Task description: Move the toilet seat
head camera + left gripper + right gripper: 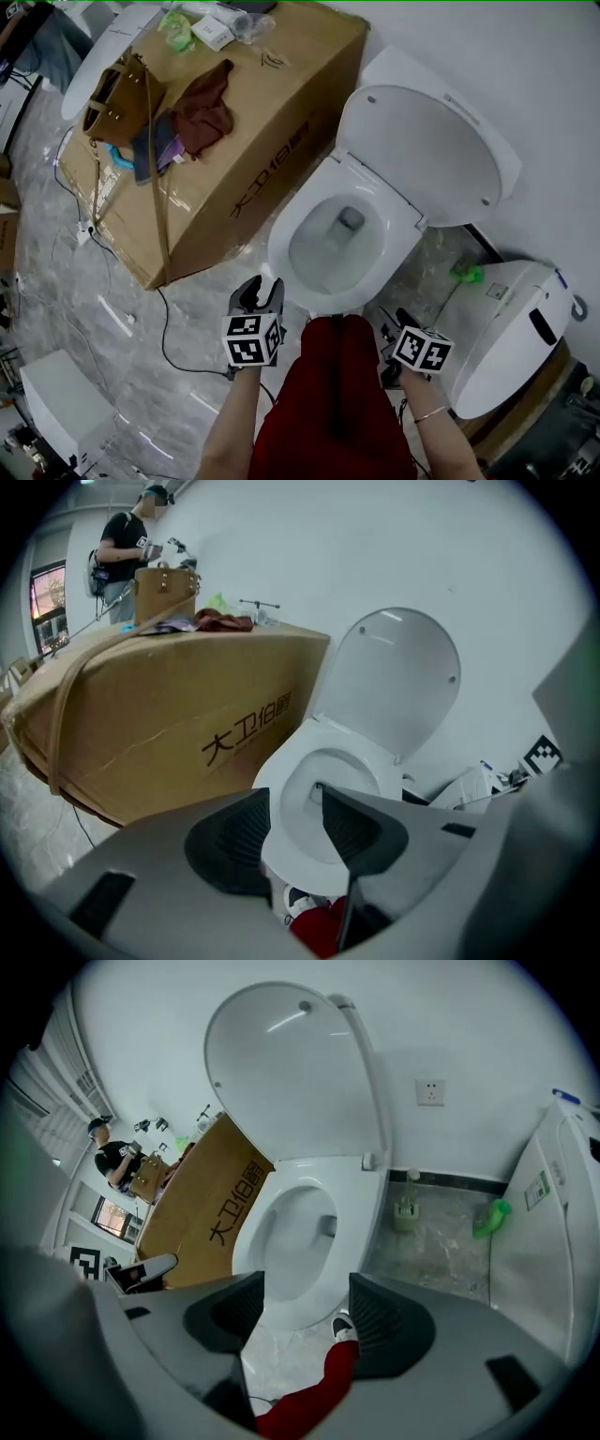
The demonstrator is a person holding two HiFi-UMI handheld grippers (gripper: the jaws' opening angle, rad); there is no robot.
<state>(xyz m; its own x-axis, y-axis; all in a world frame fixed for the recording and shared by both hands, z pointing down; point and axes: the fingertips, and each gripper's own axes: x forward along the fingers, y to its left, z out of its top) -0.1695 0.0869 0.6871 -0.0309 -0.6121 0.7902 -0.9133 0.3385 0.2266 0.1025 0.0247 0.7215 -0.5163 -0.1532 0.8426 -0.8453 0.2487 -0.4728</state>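
Closest to the lens: red trousers (333, 403), with a gripper at either side. Left gripper (259, 286) just short of the front-left rim of the bowl (328, 239), claw spread, nothing pinched; in the left gripper view, jaws parted with the bowl's front edge seen through the gap, untouched. Right gripper (394, 323) near the bowl's front-right, claw spread wider, likewise empty; only marble floor (187, 309), a shoe (343, 1326) and the rim showing between its jaws. Toilet seat (398, 202) lying flat on the bowl, lid (427, 141) raised against the wall. Left of the toilet, on the floor, a big cardboard box (281, 122). Near the far-left corner of its top a brown handbag (117, 98), with a dark red cloth (208, 111) just beside. Right of the toilet, a second white toilet unit (516, 319), with a green object (466, 274) on the floor between the two.
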